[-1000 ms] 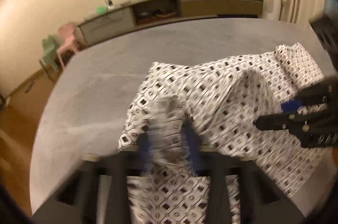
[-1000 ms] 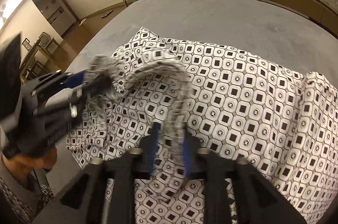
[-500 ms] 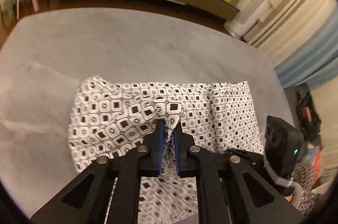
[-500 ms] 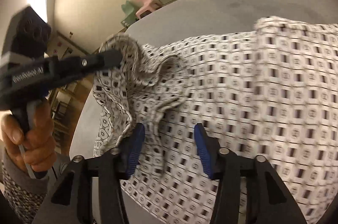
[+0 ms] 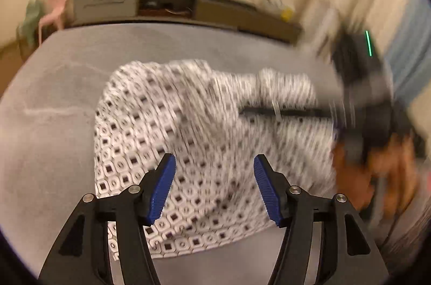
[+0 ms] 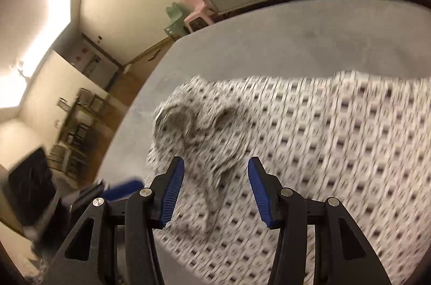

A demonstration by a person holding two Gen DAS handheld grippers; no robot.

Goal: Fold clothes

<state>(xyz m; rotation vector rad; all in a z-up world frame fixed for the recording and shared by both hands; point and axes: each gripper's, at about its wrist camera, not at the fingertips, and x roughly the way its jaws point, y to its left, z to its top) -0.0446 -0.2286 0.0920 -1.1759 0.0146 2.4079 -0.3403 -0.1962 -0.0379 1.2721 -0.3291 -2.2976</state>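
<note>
room: we've got bare grey tabletop point(image 5: 59, 139) left of and beyond the patterned shirt point(image 5: 188, 139)
shirt: long axis sideways
left tool point(image 5: 214, 185): released
right tool point(image 6: 215, 188): released too

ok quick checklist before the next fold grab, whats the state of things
1. Left gripper open, nothing between the pads: ok.
2. Right gripper open and empty: ok.
3. Patterned garment resting on the grey surface, not hanging off: ok.
4. Garment lying flat: not ok, a bunched lump sits at one end.
5. Clean edge to grab: cannot tell, both views are blurred.
</note>
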